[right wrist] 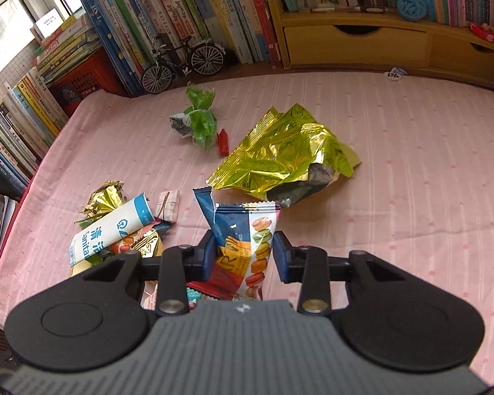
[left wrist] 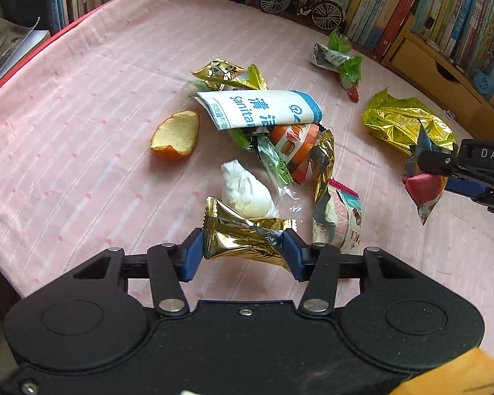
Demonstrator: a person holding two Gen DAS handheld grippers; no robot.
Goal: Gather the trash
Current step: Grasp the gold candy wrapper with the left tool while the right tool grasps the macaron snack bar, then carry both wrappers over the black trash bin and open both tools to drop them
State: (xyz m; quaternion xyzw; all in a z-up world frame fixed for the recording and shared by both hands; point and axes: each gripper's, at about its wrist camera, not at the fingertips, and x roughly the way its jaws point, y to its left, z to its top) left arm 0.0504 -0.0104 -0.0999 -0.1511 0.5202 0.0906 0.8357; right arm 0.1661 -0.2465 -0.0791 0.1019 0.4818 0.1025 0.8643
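Note:
My left gripper (left wrist: 244, 253) is shut on a crumpled gold snack wrapper (left wrist: 247, 240), both blue pads pressing its sides just above the pink cloth (left wrist: 82, 131). My right gripper (right wrist: 243, 253) is shut on a blue and white macaron wrapper (right wrist: 247, 230); in the left wrist view the same gripper (left wrist: 436, 164) holds that wrapper (left wrist: 425, 191) off the cloth at the right. Loose trash lies around: an orange peel (left wrist: 176, 135), a white tissue (left wrist: 247, 191), a white-blue wipes pack (left wrist: 263, 108), a large gold-green foil bag (right wrist: 286, 158) and a green wrapper (right wrist: 199, 121).
Rows of books (right wrist: 181, 16) line the back and left edges. A model bicycle (right wrist: 184, 62) stands at the back, with a wooden drawer box (right wrist: 362, 42) to its right. A pink printed wrapper (left wrist: 339, 220) and an orange nut wrapper (left wrist: 296, 151) lie in the central heap.

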